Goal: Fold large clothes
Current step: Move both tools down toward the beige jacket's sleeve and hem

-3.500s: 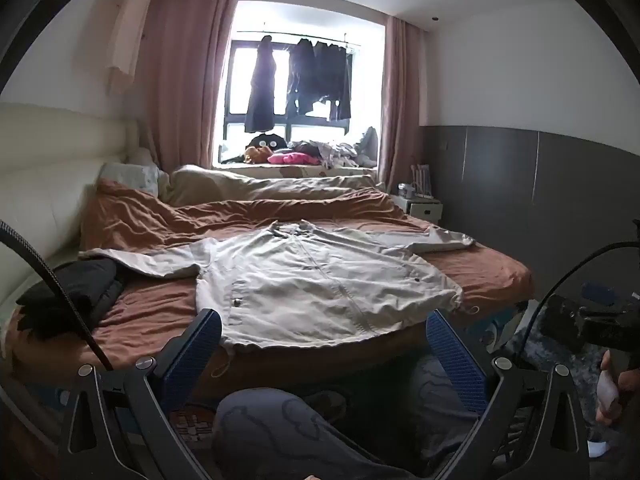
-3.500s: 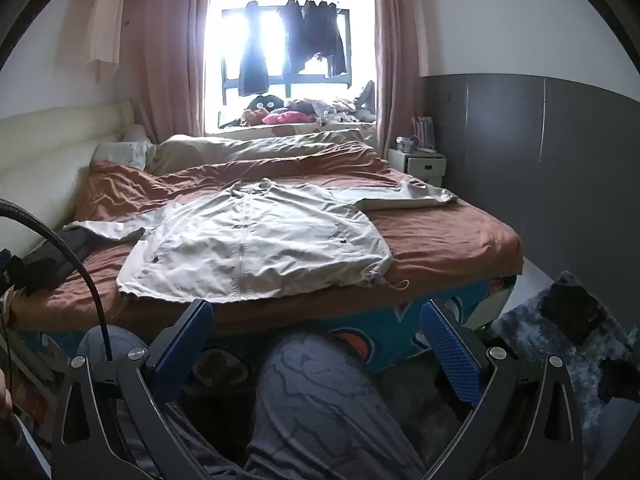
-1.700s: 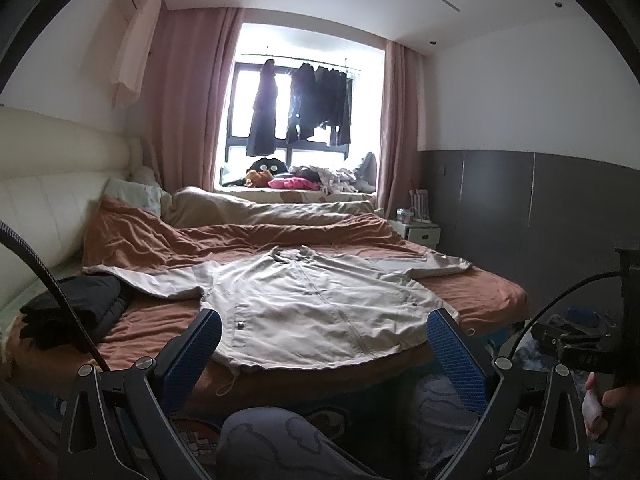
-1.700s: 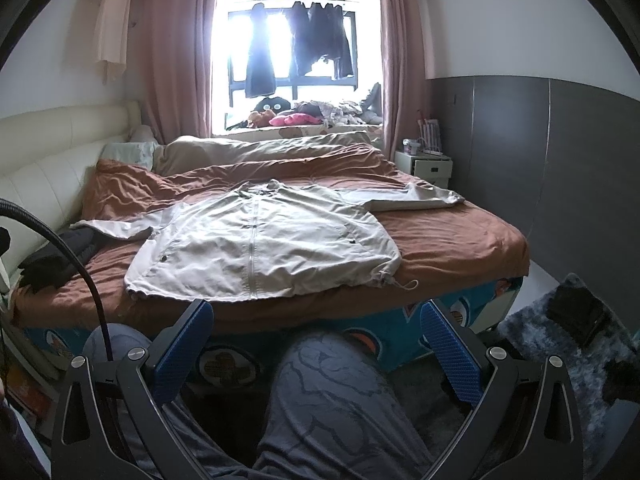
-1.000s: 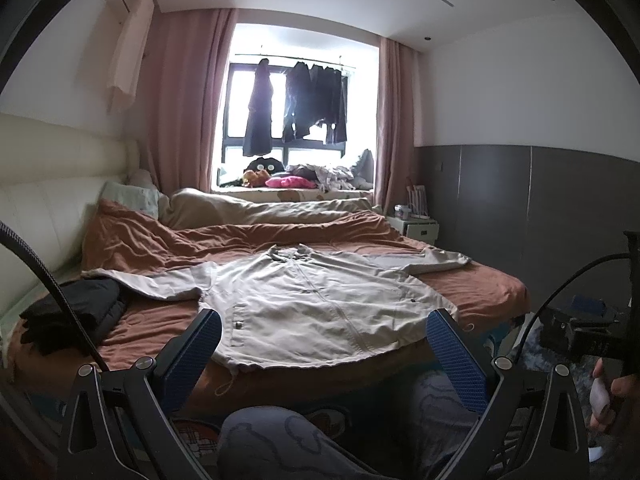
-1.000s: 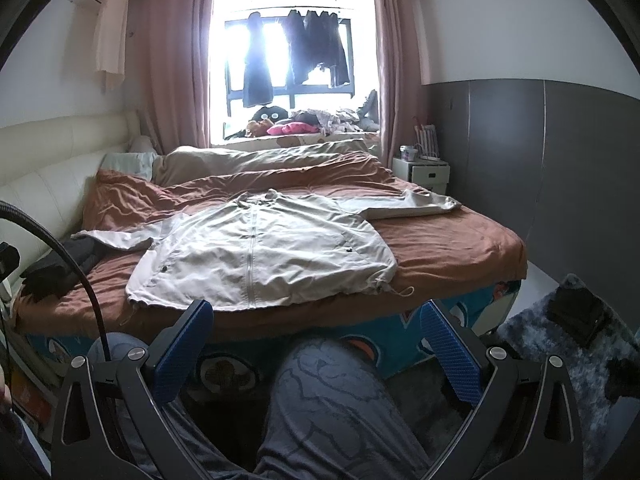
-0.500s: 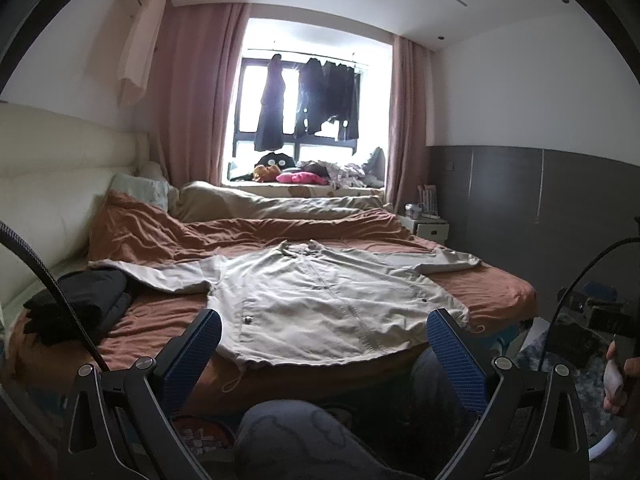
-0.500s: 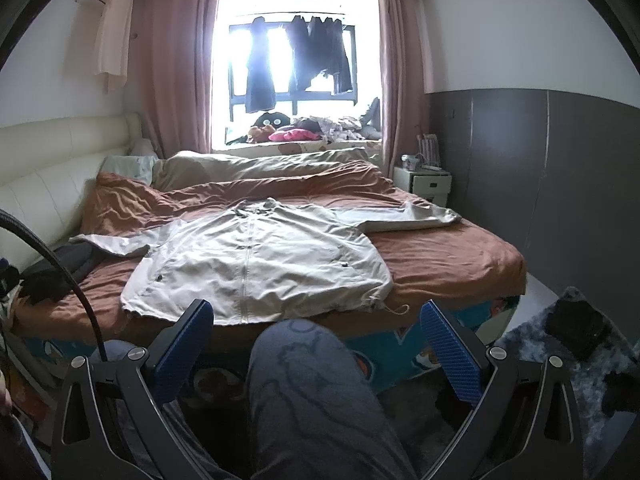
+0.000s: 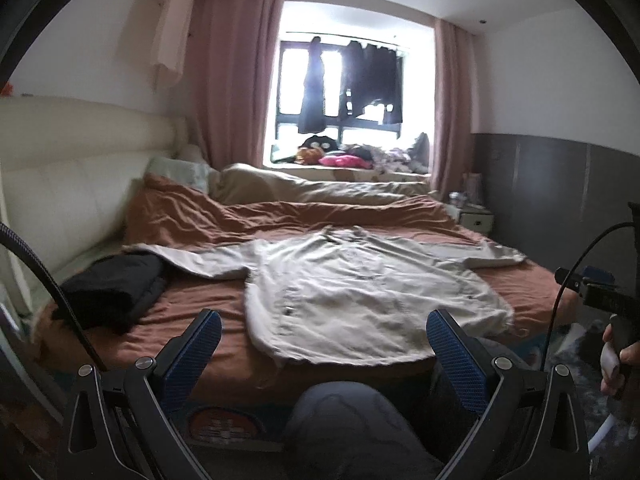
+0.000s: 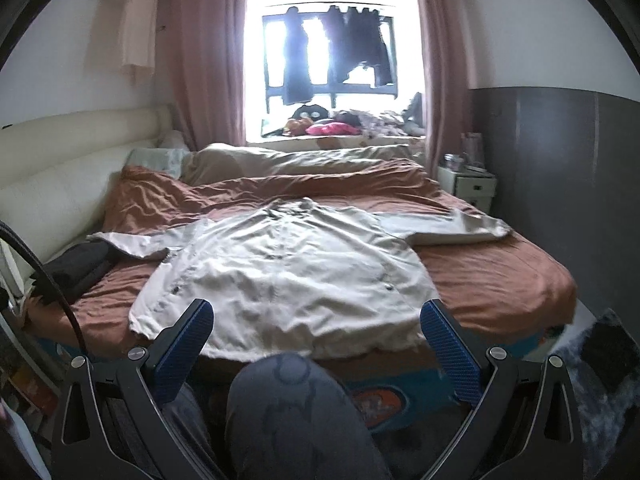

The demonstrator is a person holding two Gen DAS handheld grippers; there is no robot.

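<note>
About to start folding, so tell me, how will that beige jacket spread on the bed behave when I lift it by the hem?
The beige jacket looks thin and wrinkled, so it will probably drape limply. Its spread sleeves will likely trail.

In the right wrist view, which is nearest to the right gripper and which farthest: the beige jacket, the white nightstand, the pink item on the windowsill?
1. beige jacket: directly ahead of the right gripper, on the bed.
2. white nightstand: right, beyond the bed.
3. pink item: farthest, on the windowsill.
</note>
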